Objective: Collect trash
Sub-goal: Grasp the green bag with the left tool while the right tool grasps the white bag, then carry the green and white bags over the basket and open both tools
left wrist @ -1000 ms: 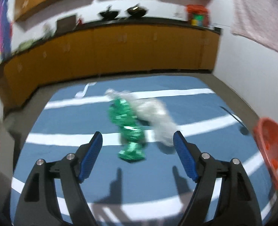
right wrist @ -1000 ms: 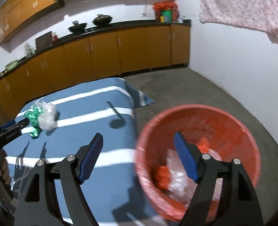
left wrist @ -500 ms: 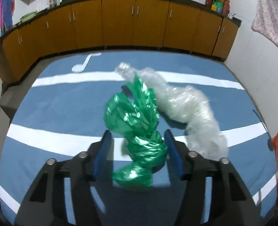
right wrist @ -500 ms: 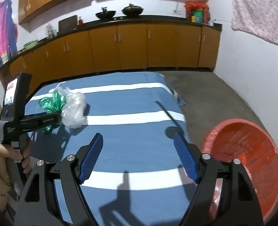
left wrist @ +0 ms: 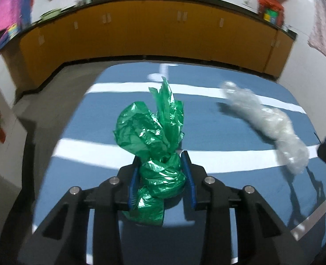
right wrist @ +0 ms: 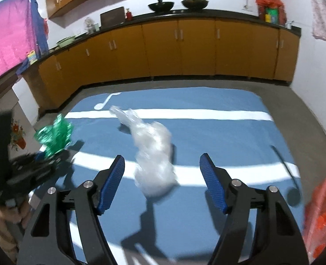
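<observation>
My left gripper (left wrist: 160,167) is shut on a crumpled green plastic bag (left wrist: 154,137) and holds it up off the blue mat. The green bag also shows at the left of the right wrist view (right wrist: 54,137), with the left gripper (right wrist: 41,156) under it. A clear crumpled plastic bag (right wrist: 154,154) lies on the mat, just ahead of my open right gripper (right wrist: 163,165) and between its fingers; it also shows in the left wrist view (left wrist: 271,123). An orange-red bin (right wrist: 322,216) stands at the right edge.
A blue mat with white stripes (right wrist: 218,137) covers the grey floor. Orange cabinets (right wrist: 185,50) with a dark counter run along the back wall. A white wall is on the right. A pink cloth (right wrist: 8,42) hangs at the left.
My left gripper has shut on the green bag and lifted it away from the clear bag, to the left. My right gripper has swung from the bin toward the clear bag.
</observation>
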A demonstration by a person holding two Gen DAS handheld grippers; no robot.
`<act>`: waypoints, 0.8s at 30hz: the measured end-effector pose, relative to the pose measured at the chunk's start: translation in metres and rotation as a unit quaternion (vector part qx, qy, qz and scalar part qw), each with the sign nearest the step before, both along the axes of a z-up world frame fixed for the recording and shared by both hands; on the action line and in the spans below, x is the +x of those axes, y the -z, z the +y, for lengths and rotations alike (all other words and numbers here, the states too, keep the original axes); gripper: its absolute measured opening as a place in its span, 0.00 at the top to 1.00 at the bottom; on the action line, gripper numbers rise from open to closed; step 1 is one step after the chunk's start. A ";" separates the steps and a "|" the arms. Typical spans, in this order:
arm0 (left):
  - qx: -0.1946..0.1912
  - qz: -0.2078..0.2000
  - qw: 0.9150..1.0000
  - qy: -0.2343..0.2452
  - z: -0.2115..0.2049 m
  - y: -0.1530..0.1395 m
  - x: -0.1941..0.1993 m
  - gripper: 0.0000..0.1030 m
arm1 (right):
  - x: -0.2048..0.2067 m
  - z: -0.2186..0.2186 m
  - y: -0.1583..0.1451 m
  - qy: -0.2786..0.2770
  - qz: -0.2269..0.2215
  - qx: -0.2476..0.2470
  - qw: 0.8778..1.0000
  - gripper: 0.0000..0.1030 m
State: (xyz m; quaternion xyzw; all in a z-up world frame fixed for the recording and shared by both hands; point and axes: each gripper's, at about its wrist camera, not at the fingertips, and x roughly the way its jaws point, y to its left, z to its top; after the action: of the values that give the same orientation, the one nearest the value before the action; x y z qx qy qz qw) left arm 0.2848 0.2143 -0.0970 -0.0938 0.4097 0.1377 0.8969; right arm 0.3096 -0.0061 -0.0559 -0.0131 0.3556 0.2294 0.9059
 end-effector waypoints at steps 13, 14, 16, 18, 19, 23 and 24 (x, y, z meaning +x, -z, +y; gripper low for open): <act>-0.007 0.001 1.000 -0.013 0.013 -0.005 -0.022 0.65 | 0.034 0.007 0.038 0.002 0.075 -0.048 0.996 0.75; -0.007 -0.002 1.000 -0.008 0.009 -0.007 -0.023 0.65 | 0.029 -0.001 0.036 0.006 0.073 -0.045 0.996 0.76; -0.009 -0.007 1.000 0.002 0.000 -0.011 -0.027 0.65 | 0.016 -0.018 0.030 0.013 0.068 -0.037 0.997 0.76; -0.011 -0.014 1.000 0.019 -0.016 -0.018 -0.031 0.65 | 0.002 -0.038 0.024 0.022 0.062 -0.028 0.997 0.76; -0.012 -0.016 0.999 0.026 -0.022 -0.020 -0.034 0.65 | -0.008 -0.051 0.022 0.031 0.060 -0.023 0.997 0.76; -0.020 -0.032 0.997 0.068 -0.059 -0.033 -0.047 0.65 | -0.049 -0.103 0.011 0.069 0.049 -0.005 0.996 0.76; -0.022 -0.035 0.996 0.079 -0.068 -0.037 -0.049 0.65 | -0.062 -0.121 0.006 0.082 0.045 0.003 0.996 0.76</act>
State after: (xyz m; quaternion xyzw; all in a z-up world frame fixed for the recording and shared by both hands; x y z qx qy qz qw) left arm 0.2356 0.1459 -0.0603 -0.0854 0.3867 0.0544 0.9166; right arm 0.2475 -0.1268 -0.0617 0.0290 0.3950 0.1553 0.9050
